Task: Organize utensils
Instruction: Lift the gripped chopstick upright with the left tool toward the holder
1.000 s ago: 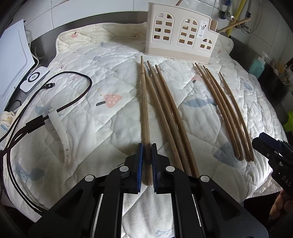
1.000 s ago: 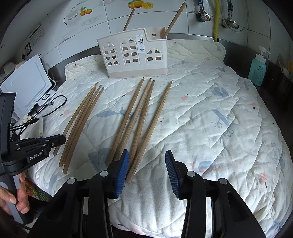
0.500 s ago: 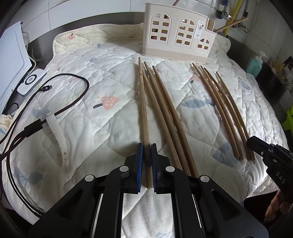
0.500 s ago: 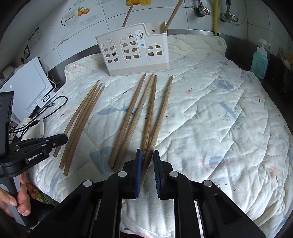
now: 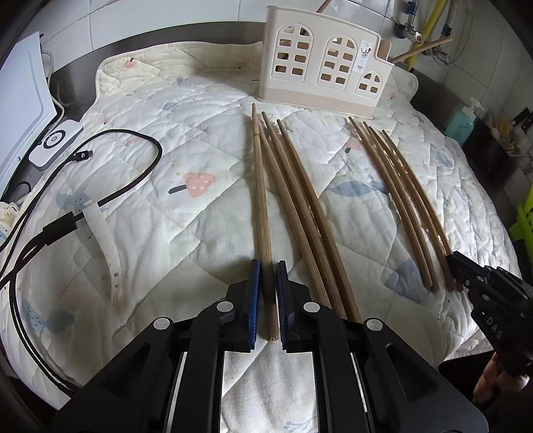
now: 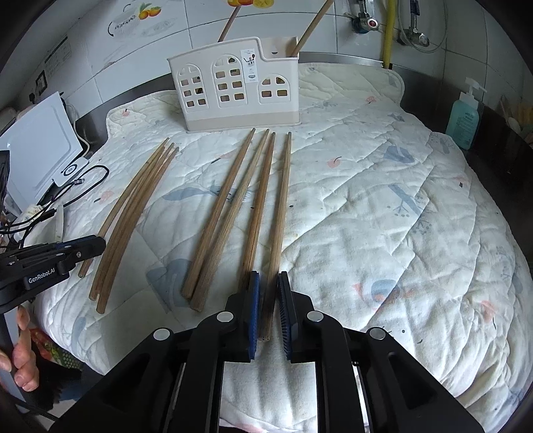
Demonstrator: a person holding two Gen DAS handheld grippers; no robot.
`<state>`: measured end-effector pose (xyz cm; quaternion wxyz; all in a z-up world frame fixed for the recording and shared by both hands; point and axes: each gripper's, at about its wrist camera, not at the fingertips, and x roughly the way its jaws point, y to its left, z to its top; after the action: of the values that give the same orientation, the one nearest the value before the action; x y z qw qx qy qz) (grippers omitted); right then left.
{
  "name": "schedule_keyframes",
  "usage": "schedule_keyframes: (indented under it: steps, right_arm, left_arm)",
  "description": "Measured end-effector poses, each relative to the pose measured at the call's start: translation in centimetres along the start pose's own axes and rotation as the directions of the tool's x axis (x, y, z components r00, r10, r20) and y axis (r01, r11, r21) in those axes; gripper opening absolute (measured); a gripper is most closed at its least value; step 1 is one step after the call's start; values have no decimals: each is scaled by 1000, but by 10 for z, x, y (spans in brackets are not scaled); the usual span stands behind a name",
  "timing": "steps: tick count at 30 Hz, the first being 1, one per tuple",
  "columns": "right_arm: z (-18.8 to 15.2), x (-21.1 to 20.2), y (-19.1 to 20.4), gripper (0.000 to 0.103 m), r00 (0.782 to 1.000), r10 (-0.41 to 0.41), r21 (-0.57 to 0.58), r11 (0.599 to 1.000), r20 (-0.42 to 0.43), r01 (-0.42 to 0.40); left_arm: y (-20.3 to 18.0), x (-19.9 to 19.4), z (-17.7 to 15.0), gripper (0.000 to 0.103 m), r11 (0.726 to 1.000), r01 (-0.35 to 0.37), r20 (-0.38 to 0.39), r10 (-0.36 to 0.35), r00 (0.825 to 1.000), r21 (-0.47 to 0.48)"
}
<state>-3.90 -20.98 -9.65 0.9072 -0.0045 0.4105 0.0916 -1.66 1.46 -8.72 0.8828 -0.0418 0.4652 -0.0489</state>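
On the quilted mat (image 5: 186, 233) lie two bundles of long wooden chopsticks, several in each. My left gripper (image 5: 268, 263) is shut on the near end of the leftmost chopstick (image 5: 260, 186) of the left bundle (image 5: 299, 206). My right gripper (image 6: 269, 273) is shut on the near end of the rightmost chopstick (image 6: 282, 206) of the right bundle (image 6: 233, 213). Each chopstick still rests on the mat. The cream utensil holder (image 5: 319, 66) (image 6: 233, 90) stands upright at the far edge with two chopsticks (image 6: 309, 26) in it. Each gripper shows in the other's view: right gripper (image 5: 454, 258), left gripper (image 6: 100, 243).
Black cables (image 5: 133, 186) and a white strap (image 5: 103, 239) lie on the mat's left side, beside a white device (image 5: 56, 143). A teal soap bottle (image 6: 464, 116) stands at the far right. A person's hand (image 6: 20, 349) holds the left gripper's handle.
The right gripper's jaws went from wide apart to shut on the rightmost chopstick. The left gripper kept its grip and stayed put.
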Motion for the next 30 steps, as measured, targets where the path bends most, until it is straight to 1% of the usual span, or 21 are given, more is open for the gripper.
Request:
schedule_keyframes:
  steps: [2,5,10,16,20,23,26,30]
  right_arm:
    - [0,-1,-3,7,1000,5,8,1000,2,-5]
    - [3,-9,-10,7,1000,12,28,1000,19,-13]
    - [16,-40,-17,7,995,5,16,1000,102,-7]
    - [44,-78,-22,7,975,-3,-10,1000,222,5]
    - [66,-94,-26,7,960,12,-24,1000,280,-5]
    - [85,-100,-29,7,952,35,-39,999,303,-24]
    - [106,-102,-29,7,948,42,-69,997,315,-21]
    - [136,-108,-31,7,942,79,-94,994,326,-51]
  left_arm:
    - [-1,0,0,9,1000,-1,-4,1,1000,10]
    - [6,-1,3,8,999,37,-18,-37,999,-19]
    - [11,-10,8,6,998,63,0,-63,998,-26]
    - [10,-35,23,6,997,75,79,-75,994,-4]
    - [11,-50,39,6,996,89,137,-88,987,-2]
    - [12,-62,55,6,995,103,177,-101,979,-3]
    - [11,-71,74,6,996,90,211,-90,973,13]
    - [10,-85,104,6,995,100,247,-104,963,28]
